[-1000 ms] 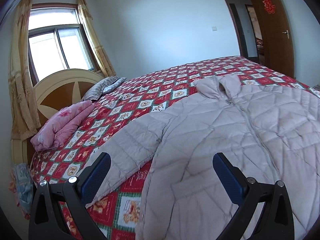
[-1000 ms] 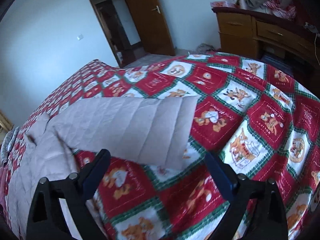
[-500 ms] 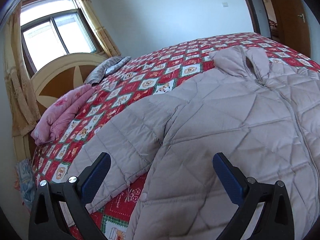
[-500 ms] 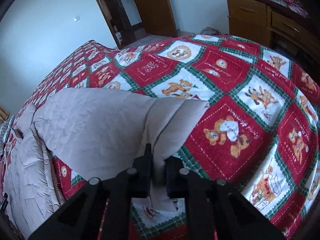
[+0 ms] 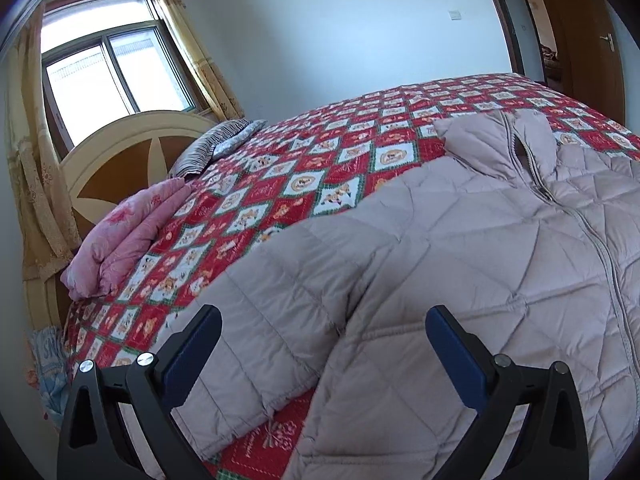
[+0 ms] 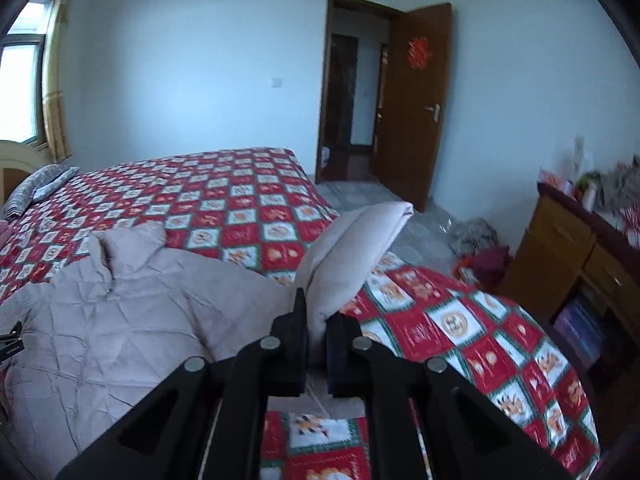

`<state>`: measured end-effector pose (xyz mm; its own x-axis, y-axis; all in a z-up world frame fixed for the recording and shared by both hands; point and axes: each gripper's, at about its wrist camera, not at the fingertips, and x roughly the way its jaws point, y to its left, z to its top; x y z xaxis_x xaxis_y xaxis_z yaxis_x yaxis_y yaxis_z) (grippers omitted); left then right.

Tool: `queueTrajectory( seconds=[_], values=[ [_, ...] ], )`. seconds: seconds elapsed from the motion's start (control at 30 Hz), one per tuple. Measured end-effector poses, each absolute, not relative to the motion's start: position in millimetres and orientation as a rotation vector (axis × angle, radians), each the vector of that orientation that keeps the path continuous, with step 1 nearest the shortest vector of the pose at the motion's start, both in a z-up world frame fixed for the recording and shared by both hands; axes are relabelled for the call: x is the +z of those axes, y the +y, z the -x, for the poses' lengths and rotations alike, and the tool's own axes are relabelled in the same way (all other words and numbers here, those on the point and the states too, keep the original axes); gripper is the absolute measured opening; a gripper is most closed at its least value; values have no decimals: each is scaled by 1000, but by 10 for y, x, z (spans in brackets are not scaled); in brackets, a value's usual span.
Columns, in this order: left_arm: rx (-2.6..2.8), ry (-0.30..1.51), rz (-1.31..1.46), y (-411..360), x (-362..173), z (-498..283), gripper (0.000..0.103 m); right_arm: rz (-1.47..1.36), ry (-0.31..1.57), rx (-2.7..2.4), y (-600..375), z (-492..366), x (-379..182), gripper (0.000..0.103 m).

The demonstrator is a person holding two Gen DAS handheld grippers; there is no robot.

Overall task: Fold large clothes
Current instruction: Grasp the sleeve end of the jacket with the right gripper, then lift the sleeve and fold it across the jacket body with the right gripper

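Note:
A pale grey-pink quilted jacket (image 5: pixel 472 264) lies front up on the bed, zipped, collar toward the far side. Its one sleeve (image 5: pixel 272 320) lies flat between the fingers of my left gripper (image 5: pixel 320 344), which is open and hovers just above it. In the right wrist view the jacket body (image 6: pixel 120 320) spreads at the left. My right gripper (image 6: pixel 316 328) is shut on the other sleeve (image 6: pixel 352 248) and holds it lifted off the bed, the cuff end standing up past the jaws.
The bed has a red patchwork bedspread (image 5: pixel 320 168) with a round headboard (image 5: pixel 120 160), a pink folded quilt (image 5: pixel 128 232) and a striped pillow (image 5: pixel 216 148). A wooden dresser (image 6: pixel 580 264) stands right of the bed. An open door (image 6: pixel 412 100) is behind.
My right gripper closed on the sleeve and has lifted it up off the bedspread. My left gripper moved closer over the other sleeve and stays open.

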<state>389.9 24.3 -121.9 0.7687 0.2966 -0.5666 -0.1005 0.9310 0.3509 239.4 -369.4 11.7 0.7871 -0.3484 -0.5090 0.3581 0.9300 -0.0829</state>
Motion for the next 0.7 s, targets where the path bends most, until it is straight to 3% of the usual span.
queueTrajectory(
  seconds=[0.27, 0.7],
  values=[
    [264, 666, -253, 519, -1145, -4081, 102, 153, 500, -141, -2402, -3193, 39, 8],
    [334, 695, -246, 904, -1219, -4073, 102, 172, 682, 111, -1140, -4092, -1127, 8]
  ],
)
